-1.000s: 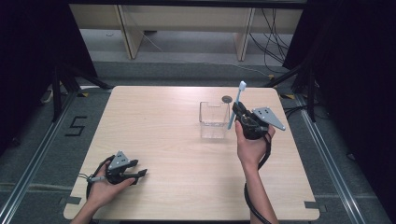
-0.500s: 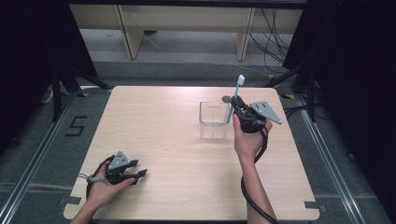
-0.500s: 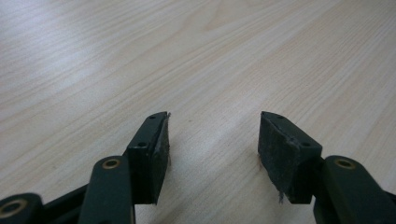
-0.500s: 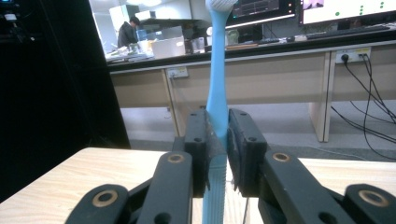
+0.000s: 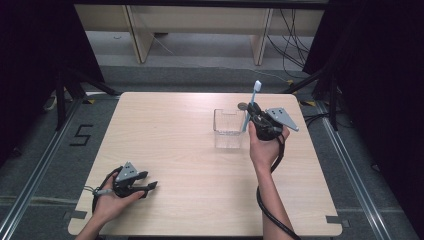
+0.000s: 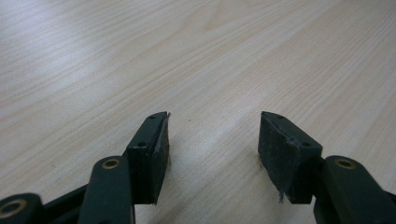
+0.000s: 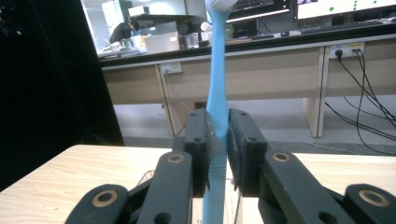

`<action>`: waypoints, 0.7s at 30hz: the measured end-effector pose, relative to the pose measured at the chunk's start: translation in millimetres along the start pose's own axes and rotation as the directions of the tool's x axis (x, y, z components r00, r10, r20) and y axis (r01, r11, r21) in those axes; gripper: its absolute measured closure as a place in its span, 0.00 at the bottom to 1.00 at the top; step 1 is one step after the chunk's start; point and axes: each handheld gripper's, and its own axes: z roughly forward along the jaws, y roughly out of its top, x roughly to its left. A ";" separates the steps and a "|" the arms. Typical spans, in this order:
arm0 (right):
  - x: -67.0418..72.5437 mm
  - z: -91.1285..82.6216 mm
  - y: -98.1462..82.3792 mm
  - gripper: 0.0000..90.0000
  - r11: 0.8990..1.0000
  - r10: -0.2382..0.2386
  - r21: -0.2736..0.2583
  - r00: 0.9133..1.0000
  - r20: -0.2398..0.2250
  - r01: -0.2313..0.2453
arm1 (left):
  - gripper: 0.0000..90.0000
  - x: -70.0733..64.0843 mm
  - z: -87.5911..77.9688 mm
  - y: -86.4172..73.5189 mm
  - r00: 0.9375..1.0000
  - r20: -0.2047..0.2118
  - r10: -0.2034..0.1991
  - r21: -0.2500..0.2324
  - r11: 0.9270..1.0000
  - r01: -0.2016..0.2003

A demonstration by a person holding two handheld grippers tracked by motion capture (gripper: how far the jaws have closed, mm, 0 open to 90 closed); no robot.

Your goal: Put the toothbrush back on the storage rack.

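Note:
A light blue toothbrush (image 5: 251, 104) stands nearly upright, bristle head on top, with my right gripper (image 5: 253, 114) shut on its handle. In the right gripper view the toothbrush (image 7: 217, 93) rises between the two black pads, which press on it from both sides. Its lower end hangs just right of a clear square plastic cup (image 5: 227, 128) on the wooden table (image 5: 190, 165). My left gripper (image 5: 150, 186) rests low over the table's front left corner, open, with bare wood between its fingers (image 6: 154, 149).
A small dark round object (image 5: 242, 106) lies on the table behind the cup. Beyond the far table edge stand wooden bench legs (image 5: 140, 40) and loose cables (image 5: 295, 45) on the floor. Dark curtains close both sides.
My right hand has shifted slightly toward the far side of the table with the toothbrush, which now stands a bit closer to the cup's right rim. The left gripper has stayed put.

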 end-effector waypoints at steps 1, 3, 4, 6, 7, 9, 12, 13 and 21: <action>-0.1 0.4 -0.5 0.88 1.000 0.002 0.009 1.000 0.003 -0.002 | 0.48 0.0 0.0 0.0 1.000 0.000 0.000 0.000 1.000 0.000; -0.1 1.2 -1.8 0.88 1.000 0.003 0.008 1.000 0.003 -0.003 | 0.48 -0.1 0.0 0.0 1.000 0.000 0.000 0.000 1.000 0.000; -0.3 1.6 -2.3 0.88 1.000 -0.001 0.009 1.000 0.004 0.001 | 0.48 -0.2 0.1 -0.1 1.000 0.000 0.000 -0.001 1.000 0.000; 0.3 2.4 -3.3 0.88 1.000 0.003 0.008 1.000 0.001 -0.003 | 0.48 -0.1 -0.3 0.0 1.000 -0.002 0.001 0.002 1.000 -0.001; 0.1 2.4 -3.5 0.88 1.000 -0.001 0.007 1.000 0.003 0.001 | 0.48 -0.1 -0.4 0.1 1.000 -0.002 0.000 0.002 1.000 0.000; 0.3 2.5 -3.7 0.88 1.000 -0.003 0.016 1.000 0.004 0.003 | 0.48 0.1 -0.5 0.0 1.000 -0.002 -0.001 0.002 1.000 0.001; -0.3 3.1 -4.5 0.88 1.000 0.007 0.012 1.000 0.002 -0.007 | 0.48 -0.1 -0.3 0.0 1.000 -0.002 0.000 0.002 1.000 0.000; -0.5 3.0 -4.6 0.88 1.000 0.007 0.013 1.000 0.003 -0.008 | 0.48 -0.1 -0.3 0.0 1.000 -0.002 0.001 0.001 1.000 -0.001; -2.1 2.7 -12.0 0.88 0.999 -0.023 0.032 1.000 0.000 0.022 | 0.48 -0.2 -0.3 -0.1 1.000 -0.001 -0.001 0.003 1.000 0.001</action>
